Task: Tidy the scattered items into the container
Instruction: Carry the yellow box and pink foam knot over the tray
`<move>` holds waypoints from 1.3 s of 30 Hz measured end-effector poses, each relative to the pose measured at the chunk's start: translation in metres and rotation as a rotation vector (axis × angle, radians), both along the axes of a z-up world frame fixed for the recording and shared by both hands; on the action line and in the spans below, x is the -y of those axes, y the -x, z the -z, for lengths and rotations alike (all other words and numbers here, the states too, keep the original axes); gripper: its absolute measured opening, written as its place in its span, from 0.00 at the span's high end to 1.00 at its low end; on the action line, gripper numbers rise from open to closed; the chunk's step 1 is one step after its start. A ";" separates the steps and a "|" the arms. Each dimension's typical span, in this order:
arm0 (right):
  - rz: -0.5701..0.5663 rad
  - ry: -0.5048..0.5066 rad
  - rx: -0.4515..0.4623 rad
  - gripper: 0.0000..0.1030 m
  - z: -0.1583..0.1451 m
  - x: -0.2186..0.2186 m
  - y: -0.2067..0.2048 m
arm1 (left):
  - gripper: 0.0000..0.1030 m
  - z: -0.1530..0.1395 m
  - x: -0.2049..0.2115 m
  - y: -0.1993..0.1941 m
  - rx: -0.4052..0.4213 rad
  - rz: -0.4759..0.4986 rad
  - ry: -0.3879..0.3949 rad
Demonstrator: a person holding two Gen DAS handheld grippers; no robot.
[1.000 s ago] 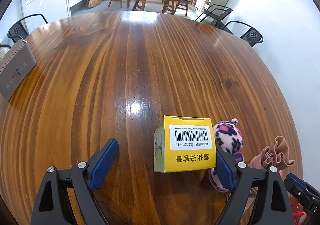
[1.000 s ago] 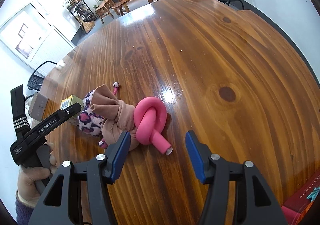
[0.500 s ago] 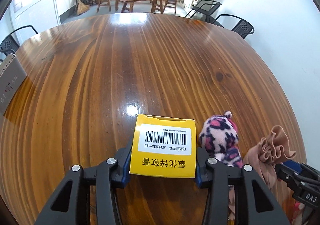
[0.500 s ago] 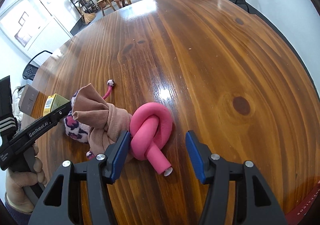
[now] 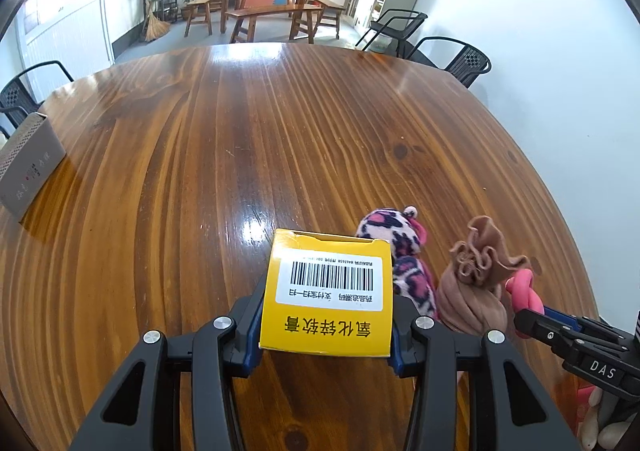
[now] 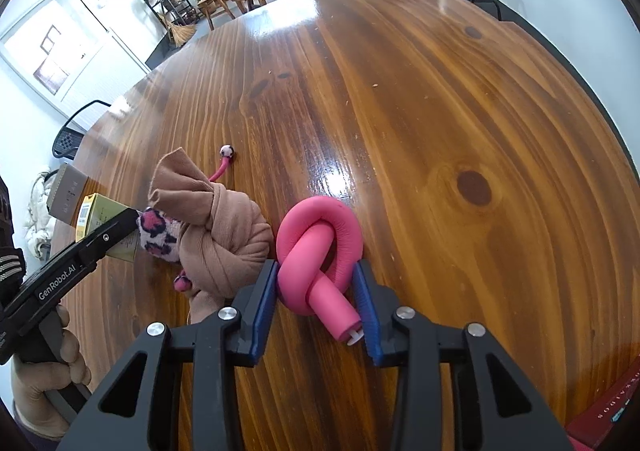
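My left gripper [image 5: 325, 325] is shut on a yellow box [image 5: 328, 295] with a barcode label and holds it just above the wooden table [image 5: 240, 155]. My right gripper [image 6: 320, 299] is shut on a knotted pink foam tube [image 6: 320, 243] that lies on the table. A pink leopard-print plush [image 5: 400, 251] and a knotted tan cloth [image 5: 476, 283] lie between the two; the cloth also shows in the right wrist view [image 6: 216, 227]. A red container edge [image 6: 600, 411] shows at the lower right.
A grey box [image 5: 28, 163] stands at the table's left edge. Black chairs [image 5: 460, 59] stand around the far side. The left gripper [image 6: 68, 271] and the hand holding it show in the right wrist view.
My left gripper moved forward and closed on the yellow box, then lifted it. My right gripper moved forward and closed on the pink foam tube.
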State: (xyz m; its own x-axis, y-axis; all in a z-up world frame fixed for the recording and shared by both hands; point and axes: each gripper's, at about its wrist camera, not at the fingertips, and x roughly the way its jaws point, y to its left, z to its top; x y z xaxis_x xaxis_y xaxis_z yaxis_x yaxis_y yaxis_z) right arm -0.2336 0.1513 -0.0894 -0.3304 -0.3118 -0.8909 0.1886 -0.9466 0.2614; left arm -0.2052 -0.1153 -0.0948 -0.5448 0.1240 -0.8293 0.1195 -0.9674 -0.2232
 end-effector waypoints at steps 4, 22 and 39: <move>0.009 0.014 -0.016 0.60 -0.011 -0.011 -0.010 | 0.53 -0.008 -0.009 -0.011 -0.007 0.010 0.000; 0.108 0.087 -0.099 0.60 -0.065 -0.073 -0.078 | 0.53 -0.053 -0.092 -0.075 -0.041 0.147 -0.018; 0.374 0.039 -0.157 0.60 -0.100 -0.219 -0.190 | 0.53 -0.088 -0.257 -0.146 -0.066 0.509 -0.062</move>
State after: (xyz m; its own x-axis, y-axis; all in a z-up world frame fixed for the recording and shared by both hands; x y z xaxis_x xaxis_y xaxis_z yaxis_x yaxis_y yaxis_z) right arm -0.0435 0.3708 0.0106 -0.5587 -0.1763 -0.8104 -0.1266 -0.9476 0.2934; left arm -0.0594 0.1416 -0.0068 -0.4540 0.4350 -0.7776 -0.3790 -0.8841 -0.2733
